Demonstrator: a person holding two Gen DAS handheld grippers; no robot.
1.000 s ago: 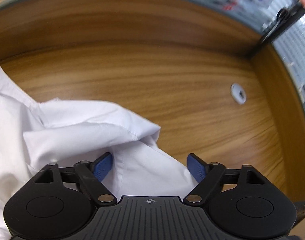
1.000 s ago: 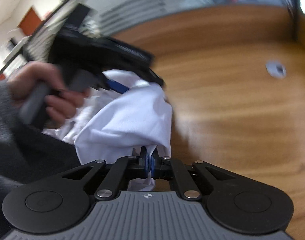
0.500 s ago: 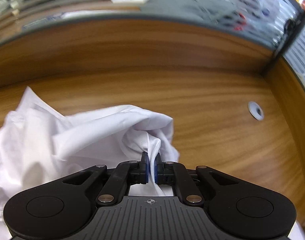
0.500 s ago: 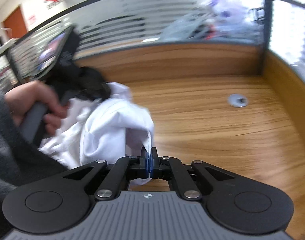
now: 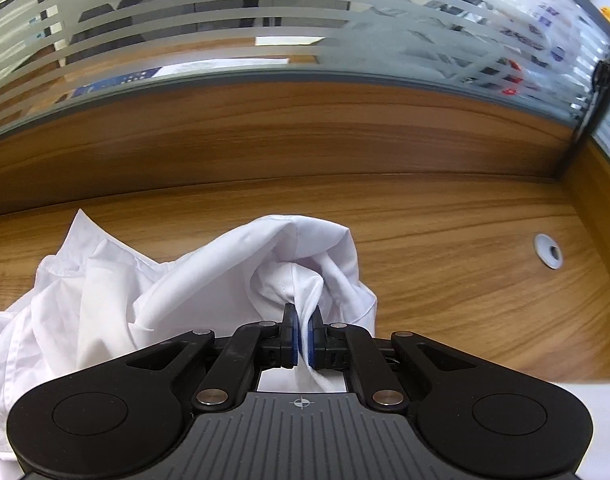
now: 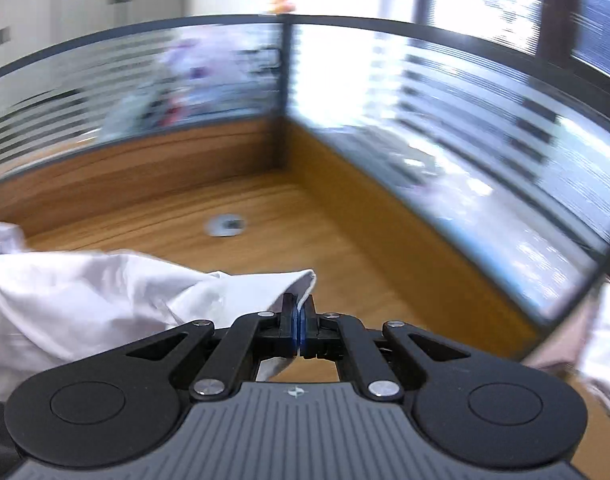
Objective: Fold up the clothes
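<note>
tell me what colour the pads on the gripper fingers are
Blue pads, on black fingers, pinching the white shirt; clearest in the left wrist view.

A shirt [image 5: 193, 292] is bunched on the desk [image 5: 445, 280], toward its left side in the left wrist view, and a fold of it is pinched between the closed fingers of the left gripper [image 5: 301, 334]. A cable hole [image 5: 548, 251] is set in the desk well to the right of the shirt. Behind the desk a partition [image 5: 305, 128] is stood. In the right wrist view, an edge of the shirt [image 6: 105, 300] is clamped in the right gripper [image 6: 300, 330], with the cable hole [image 6: 226, 225] beyond it and the partition corner [image 6: 283, 144] farther back.
</note>
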